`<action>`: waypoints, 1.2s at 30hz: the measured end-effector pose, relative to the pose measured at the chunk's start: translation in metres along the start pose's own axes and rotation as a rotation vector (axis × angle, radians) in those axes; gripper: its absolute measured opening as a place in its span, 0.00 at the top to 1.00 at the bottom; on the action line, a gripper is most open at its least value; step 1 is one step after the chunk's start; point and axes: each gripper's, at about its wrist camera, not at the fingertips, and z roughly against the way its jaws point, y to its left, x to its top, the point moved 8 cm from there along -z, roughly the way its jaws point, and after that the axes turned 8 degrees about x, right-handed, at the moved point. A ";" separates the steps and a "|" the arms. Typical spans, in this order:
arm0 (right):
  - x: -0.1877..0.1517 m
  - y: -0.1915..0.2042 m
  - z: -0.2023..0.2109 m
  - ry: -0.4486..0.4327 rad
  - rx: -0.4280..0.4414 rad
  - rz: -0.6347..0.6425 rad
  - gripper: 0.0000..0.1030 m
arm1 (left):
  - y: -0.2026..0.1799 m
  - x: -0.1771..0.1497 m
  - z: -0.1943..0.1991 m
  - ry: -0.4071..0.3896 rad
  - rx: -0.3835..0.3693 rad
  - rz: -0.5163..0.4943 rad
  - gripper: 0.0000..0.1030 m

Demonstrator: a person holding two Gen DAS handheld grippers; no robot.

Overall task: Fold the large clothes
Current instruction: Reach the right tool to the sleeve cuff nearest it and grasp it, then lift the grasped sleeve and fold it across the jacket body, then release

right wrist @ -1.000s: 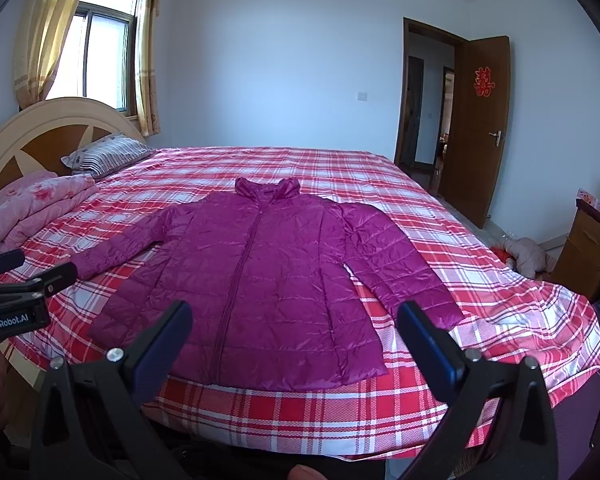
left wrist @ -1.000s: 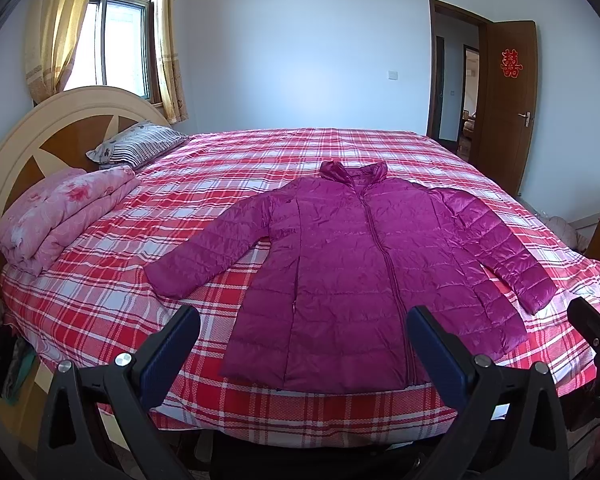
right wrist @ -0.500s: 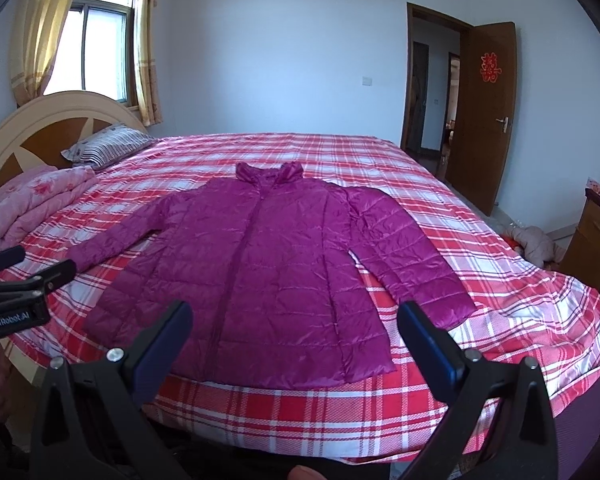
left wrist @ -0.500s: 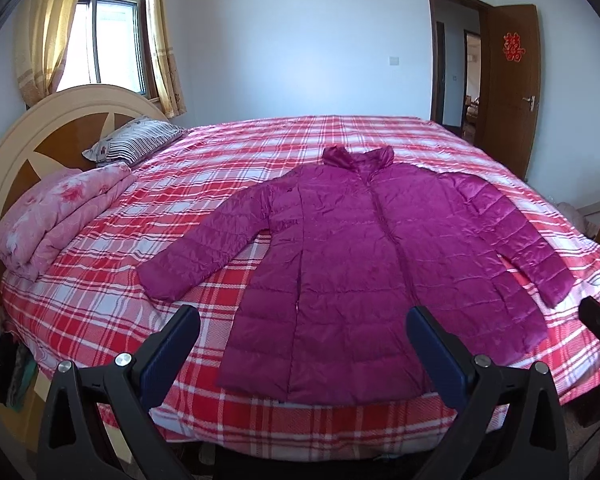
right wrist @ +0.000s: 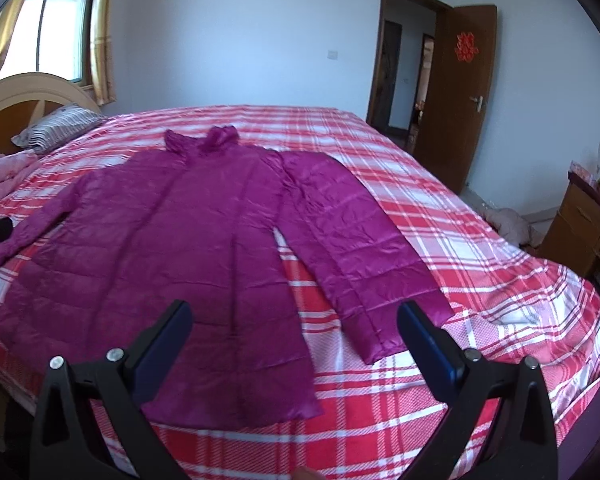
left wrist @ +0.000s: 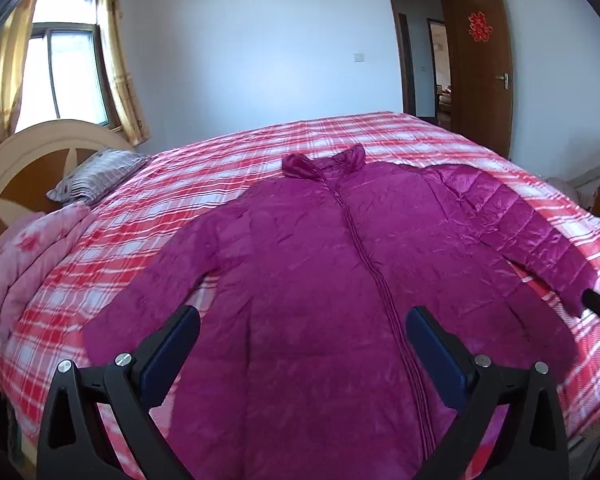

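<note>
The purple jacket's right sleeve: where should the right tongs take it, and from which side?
Probably at the cuff, from the bed's foot edge. The sleeve lies flat and straight beside the jacket, its cuff nearest the open right tongs.

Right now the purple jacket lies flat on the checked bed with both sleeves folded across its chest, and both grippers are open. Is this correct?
Not quite: the sleeves are spread out to the sides of the jacket, as the right wrist view shows. It lies flat on the bed; the left gripper and right gripper are open.
</note>
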 end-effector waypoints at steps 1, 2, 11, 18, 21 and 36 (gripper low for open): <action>-0.001 -0.008 -0.006 0.008 0.001 -0.014 0.00 | -0.005 -0.001 -0.011 -0.004 0.002 -0.011 0.01; -0.001 -0.018 -0.013 0.014 -0.001 -0.032 0.00 | -0.008 -0.001 -0.018 -0.007 0.006 -0.018 0.01; -0.015 -0.124 -0.055 0.106 -0.128 -0.253 0.02 | -0.005 -0.021 -0.091 0.082 0.062 -0.009 0.01; -0.031 -0.126 -0.080 0.155 -0.095 -0.264 0.31 | 0.000 -0.033 -0.104 0.129 0.059 0.008 0.01; -0.028 -0.120 -0.087 0.131 -0.055 -0.231 0.61 | 0.001 -0.035 -0.104 0.144 0.051 0.018 0.01; 0.105 -0.171 -0.023 -0.069 -0.212 -0.129 0.84 | 0.028 -0.023 -0.094 0.150 -0.002 0.105 0.01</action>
